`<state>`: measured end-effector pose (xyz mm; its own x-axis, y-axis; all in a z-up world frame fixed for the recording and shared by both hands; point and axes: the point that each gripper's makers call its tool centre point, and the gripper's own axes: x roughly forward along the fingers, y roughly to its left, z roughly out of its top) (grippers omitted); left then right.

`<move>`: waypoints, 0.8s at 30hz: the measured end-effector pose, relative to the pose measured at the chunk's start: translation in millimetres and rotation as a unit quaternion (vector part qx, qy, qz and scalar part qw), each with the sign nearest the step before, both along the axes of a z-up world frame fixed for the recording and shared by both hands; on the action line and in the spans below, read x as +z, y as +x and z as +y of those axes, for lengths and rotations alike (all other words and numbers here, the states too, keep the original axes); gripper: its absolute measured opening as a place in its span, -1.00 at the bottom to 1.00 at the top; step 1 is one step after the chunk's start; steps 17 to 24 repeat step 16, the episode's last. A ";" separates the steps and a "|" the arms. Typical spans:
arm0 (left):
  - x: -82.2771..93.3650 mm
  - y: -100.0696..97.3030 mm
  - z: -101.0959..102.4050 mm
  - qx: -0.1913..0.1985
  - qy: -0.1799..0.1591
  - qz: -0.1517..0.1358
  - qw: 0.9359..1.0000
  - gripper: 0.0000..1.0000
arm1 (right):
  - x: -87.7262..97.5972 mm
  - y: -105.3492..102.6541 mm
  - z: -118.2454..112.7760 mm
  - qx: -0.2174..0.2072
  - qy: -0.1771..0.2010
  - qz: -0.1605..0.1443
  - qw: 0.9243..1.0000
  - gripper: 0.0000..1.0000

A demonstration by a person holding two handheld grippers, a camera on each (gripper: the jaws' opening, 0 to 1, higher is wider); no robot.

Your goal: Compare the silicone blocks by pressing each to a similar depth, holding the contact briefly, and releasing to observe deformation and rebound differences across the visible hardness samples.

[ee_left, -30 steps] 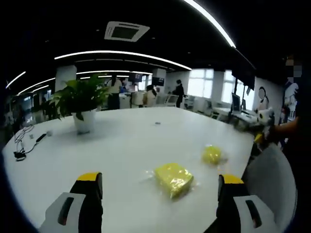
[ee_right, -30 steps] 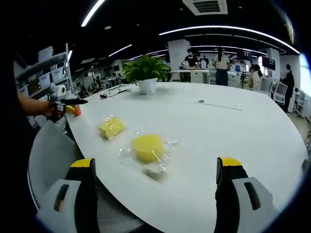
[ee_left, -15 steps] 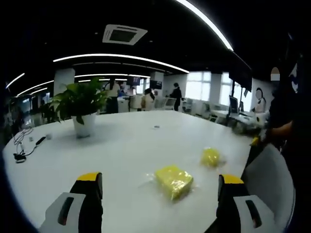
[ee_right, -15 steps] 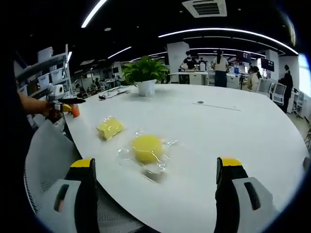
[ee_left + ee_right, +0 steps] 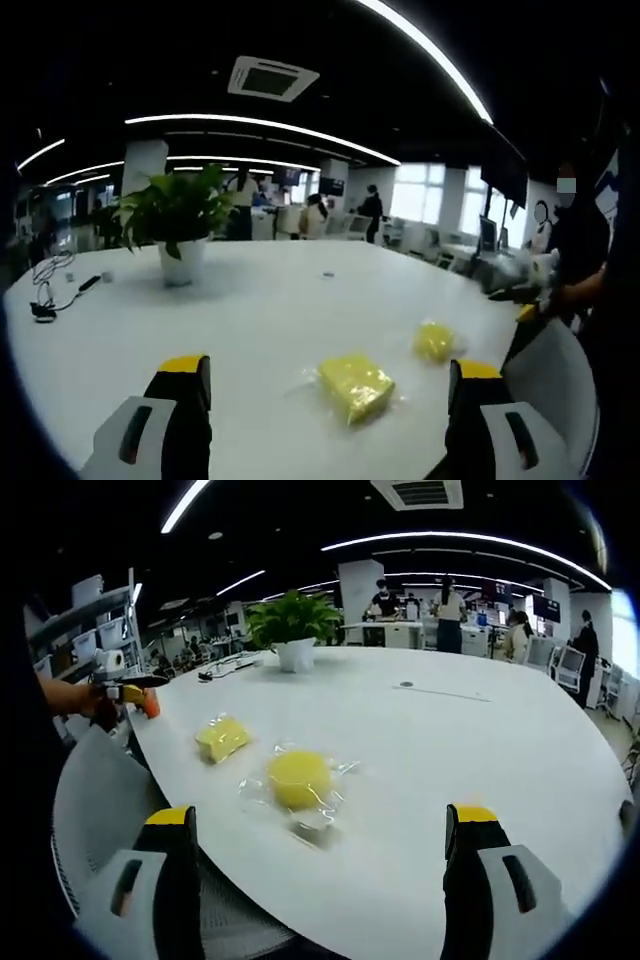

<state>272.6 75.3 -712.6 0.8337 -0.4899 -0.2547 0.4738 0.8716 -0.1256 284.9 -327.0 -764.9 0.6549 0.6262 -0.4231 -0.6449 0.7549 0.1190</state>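
Hovering above the near rim of the table, the left gripper stood with its jaws spread wide and nothing between them; the square block, yellow and wrapped in clear film, lay on the table ahead of the gap, closer to the right jaw, apart from both. The round block, also yellow and film-wrapped, sat beyond the square block, near the table's curved edge. Past that edge stood a chair, with a person's hand above it. In the right gripper view the right gripper was likewise wide open and empty, poised over the table edge, with the round block on the table ahead of its jaws and touching neither. The square block lay just beyond it toward the left rim, the two blocks near each other but apart. A chair stood against that rim, and the other gripper, held in a hand, showed beyond it. Both blocks sat close to the table's edge; the broad white top behind them lay open as far as the plant in its white pot, with a cable near the far left edge.
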 end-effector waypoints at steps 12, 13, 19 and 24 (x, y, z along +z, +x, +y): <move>-6.0 1.0 7.5 0.013 -0.009 0.003 1.000 1.00 | -5.4 2.9 6.1 -0.003 0.015 0.009 1.000 0.93; -7.2 0.6 6.3 0.013 -0.009 0.004 1.000 1.00 | -7.3 2.3 6.4 -0.002 0.016 0.012 1.000 0.93; -11.7 -1.3 1.4 0.010 -0.007 0.007 1.000 1.00 | -9.9 0.8 5.5 -0.003 0.017 0.018 1.000 0.93; -11.7 -1.3 1.4 0.010 -0.007 0.007 1.000 1.00 | -9.9 0.8 5.5 -0.003 0.017 0.018 1.000 0.93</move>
